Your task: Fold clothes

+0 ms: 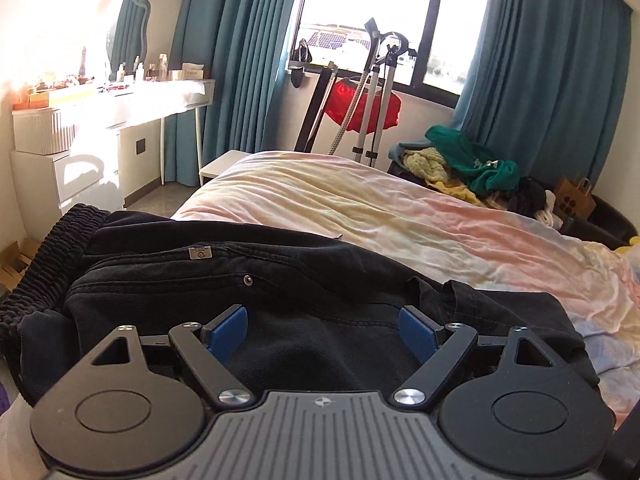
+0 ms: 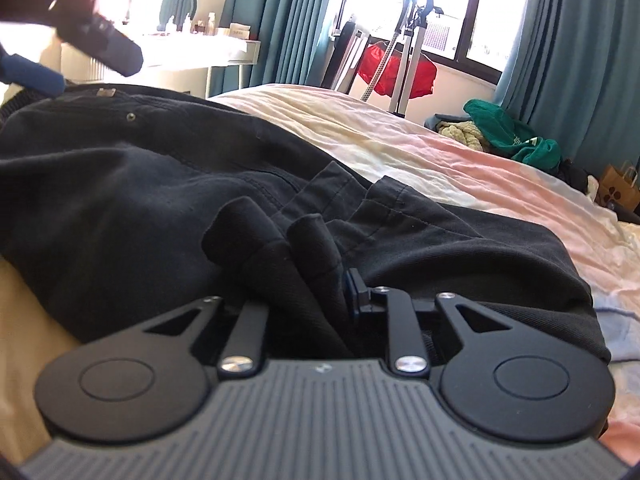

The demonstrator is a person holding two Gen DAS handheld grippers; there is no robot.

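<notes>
Black trousers (image 1: 280, 280) lie on the bed (image 1: 360, 200) near its front edge, with the elastic waistband (image 1: 36, 260) at the left and hemmed leg ends (image 2: 360, 200) bunched at the right. The layers appear doubled over one another, though how many folds they hold cannot be told.

Left claw (image 1: 324, 330): spread wide, blue pads (image 1: 228, 330) well apart, hovering just above the seat of the trousers and gripping nothing.

Right claw (image 2: 304, 296): pressed together on a bunch of cloth near the leg ends; a ridge of fabric stands up between its fingers.

Handling: the cloth looks like heavy cotton twill or denim, soft and limp but of some weight. It will likely drape and sag from a single hold, and stacked layers may slide apart. It is neither fragile nor slippery. Seams, the riveted pocket edge (image 1: 248, 279) and the gathered waistband are thicker and should give the firmest grip; a pinch through all layers at a hem or the waistband should carry the garment best.

A pile of clothes (image 1: 460, 164) lies beyond the far corner of the bed.
</notes>
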